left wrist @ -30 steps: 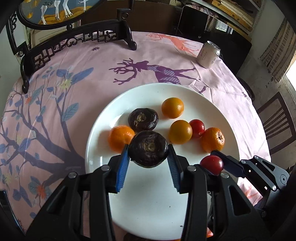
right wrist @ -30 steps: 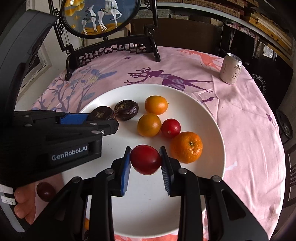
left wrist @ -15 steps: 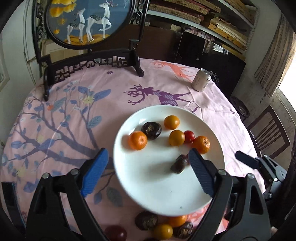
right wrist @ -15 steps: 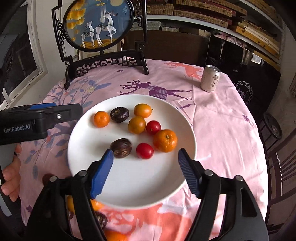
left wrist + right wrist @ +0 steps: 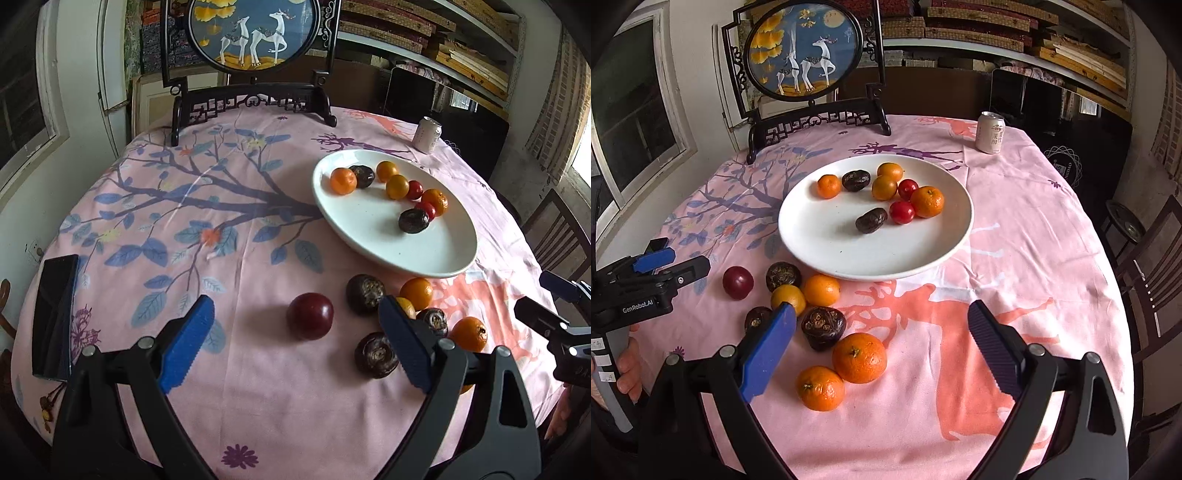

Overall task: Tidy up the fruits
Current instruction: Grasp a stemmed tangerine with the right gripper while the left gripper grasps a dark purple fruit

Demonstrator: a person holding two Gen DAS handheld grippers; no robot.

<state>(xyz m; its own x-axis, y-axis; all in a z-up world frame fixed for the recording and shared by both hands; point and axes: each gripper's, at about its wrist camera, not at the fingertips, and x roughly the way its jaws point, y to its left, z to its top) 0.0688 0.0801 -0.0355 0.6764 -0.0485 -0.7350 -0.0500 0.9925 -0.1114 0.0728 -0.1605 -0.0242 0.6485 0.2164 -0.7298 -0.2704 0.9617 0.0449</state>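
A white plate (image 5: 820, 236) (image 5: 373, 240) holds several fruits: oranges, two red plums and two dark passion fruits, one of them (image 5: 871, 220) near its middle. More fruit lies loose on the cloth in front of it: a dark red plum (image 5: 310, 321) (image 5: 738, 283), passion fruits (image 5: 365, 294) (image 5: 823, 326) and oranges (image 5: 860, 357). My left gripper (image 5: 299, 347) is open and empty, held above the loose plum. My right gripper (image 5: 882, 345) is open and empty above the loose oranges.
A pink patterned tablecloth covers the round table (image 5: 1015, 229). A carved black stand with a deer picture (image 5: 805, 59) stands at the back. A drink can (image 5: 990, 132) is at the back right. A black phone (image 5: 53, 314) lies at the left edge. Chairs stand at the right.
Both grippers let go of their fruit on the plate, the left a passion fruit and the right a red plum. Both opened wide and drew back to the loose fruit at the table's front.
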